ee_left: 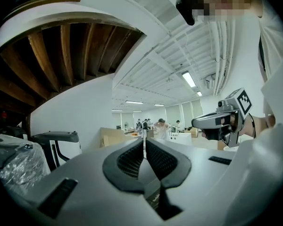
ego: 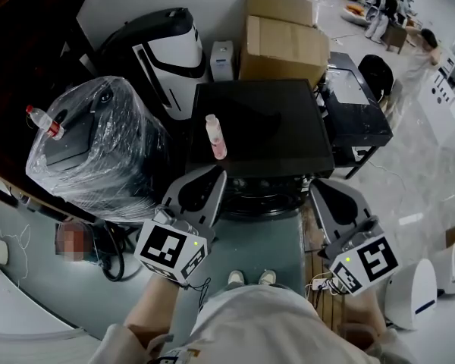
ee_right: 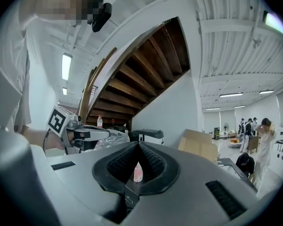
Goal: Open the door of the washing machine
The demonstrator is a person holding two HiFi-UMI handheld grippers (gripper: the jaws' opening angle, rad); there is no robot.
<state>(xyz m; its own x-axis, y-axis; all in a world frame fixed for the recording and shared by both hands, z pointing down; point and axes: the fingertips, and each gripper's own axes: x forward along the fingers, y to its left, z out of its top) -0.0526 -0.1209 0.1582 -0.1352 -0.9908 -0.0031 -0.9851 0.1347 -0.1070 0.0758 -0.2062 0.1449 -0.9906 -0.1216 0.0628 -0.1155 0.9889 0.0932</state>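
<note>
The black washing machine (ego: 258,120) stands right in front of me, seen from above. Only the rounded top of its front door (ego: 264,200) shows below the lid edge. A small pink bottle (ego: 214,136) stands upright on the lid; it also shows as the bottle (ee_right: 137,172) beyond the right jaws. My left gripper (ego: 216,176) is shut and empty, level, near the machine's front left corner. My right gripper (ego: 319,189) is shut and empty at the front right corner. Neither touches the door. The jaw tips of the left gripper (ee_left: 145,141) and of the right gripper (ee_right: 138,144) meet.
A plastic-wrapped appliance (ego: 98,150) with a bottle (ego: 44,121) on it stands to the left. A black-and-white machine (ego: 167,48) and cardboard boxes (ego: 284,40) are behind. A low black table (ego: 356,112) is to the right, white devices (ego: 421,290) at lower right. People stand far back.
</note>
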